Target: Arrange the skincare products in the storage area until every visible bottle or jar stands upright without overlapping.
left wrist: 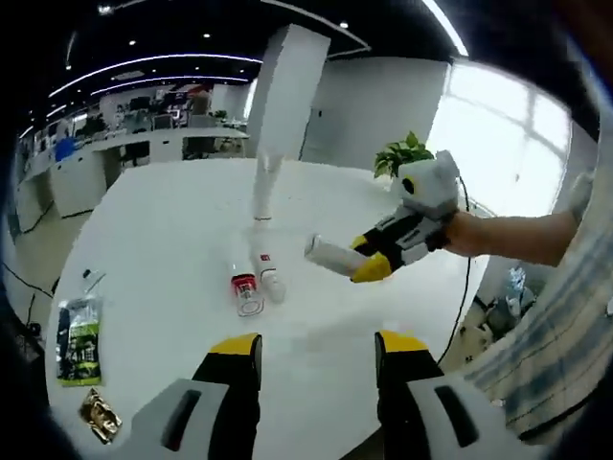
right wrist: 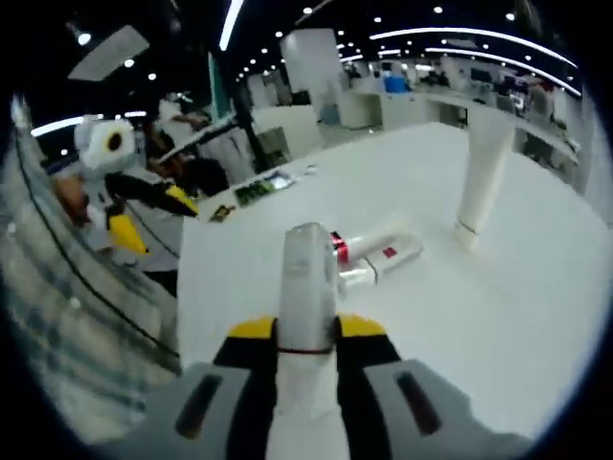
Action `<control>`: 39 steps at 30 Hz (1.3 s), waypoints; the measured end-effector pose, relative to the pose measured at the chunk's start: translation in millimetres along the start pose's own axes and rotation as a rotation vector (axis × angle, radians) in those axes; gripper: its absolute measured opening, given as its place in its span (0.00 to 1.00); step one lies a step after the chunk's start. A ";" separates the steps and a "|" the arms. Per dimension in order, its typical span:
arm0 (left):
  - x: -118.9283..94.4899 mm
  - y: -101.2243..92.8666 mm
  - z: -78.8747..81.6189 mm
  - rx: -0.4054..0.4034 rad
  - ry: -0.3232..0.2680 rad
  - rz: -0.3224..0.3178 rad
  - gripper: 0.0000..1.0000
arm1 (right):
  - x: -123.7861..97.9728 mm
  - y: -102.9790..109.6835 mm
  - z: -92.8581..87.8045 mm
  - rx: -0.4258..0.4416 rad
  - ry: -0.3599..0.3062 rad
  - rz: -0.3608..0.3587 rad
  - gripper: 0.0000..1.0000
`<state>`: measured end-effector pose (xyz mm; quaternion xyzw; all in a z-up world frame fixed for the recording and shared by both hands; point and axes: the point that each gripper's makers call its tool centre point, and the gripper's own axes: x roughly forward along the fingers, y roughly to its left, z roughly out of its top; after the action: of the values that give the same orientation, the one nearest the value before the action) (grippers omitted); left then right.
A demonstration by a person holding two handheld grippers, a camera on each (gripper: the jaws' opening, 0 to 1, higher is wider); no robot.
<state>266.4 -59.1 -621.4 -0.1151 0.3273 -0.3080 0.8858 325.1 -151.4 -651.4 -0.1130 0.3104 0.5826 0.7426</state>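
Note:
My right gripper (right wrist: pixel 306 333) is shut on a frosted white bottle (right wrist: pixel 306 278), which sticks out forward between its jaws. In the left gripper view that same gripper (left wrist: pixel 375 257) comes in from the right and holds the bottle (left wrist: pixel 329 254) nearly level above the white table (left wrist: pixel 163 240). A tall white tube (left wrist: pixel 266 187) (right wrist: pixel 482 163) stands upright on its cap. Just in front of it, a clear bottle with a red band (left wrist: pixel 246 290) (right wrist: pixel 347 247) and a small white bottle (left wrist: pixel 271 279) (right wrist: pixel 388 253) lie on their sides, touching. My left gripper (left wrist: pixel 319 350) (right wrist: pixel 153 216) is open and holds nothing.
A green packet (left wrist: pixel 79 340) (right wrist: pixel 254 192) and a small gold wrapper (left wrist: pixel 99 414) (right wrist: pixel 220 213) lie near the table's edge. A potted plant (left wrist: pixel 402 153) stands at the far side. A white pillar (left wrist: pixel 287 91) rises behind the table.

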 end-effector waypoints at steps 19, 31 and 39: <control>10.8 -65.3 12.2 -0.353 0.058 -0.414 0.25 | -12.0 94.7 28.8 -0.257 -0.062 0.360 0.21; 5.9 -63.3 5.7 -0.368 0.082 -0.400 0.22 | -7.0 101.2 26.9 -0.337 -0.035 0.375 0.21; 10.2 -63.2 9.1 -0.422 0.088 -0.414 0.25 | -7.9 95.4 25.4 -0.385 0.003 0.354 0.20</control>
<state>248.6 -114.9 -594.1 -0.3473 0.3918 -0.4119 0.7458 243.2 -115.9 -608.4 -0.1971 0.2097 0.7517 0.5934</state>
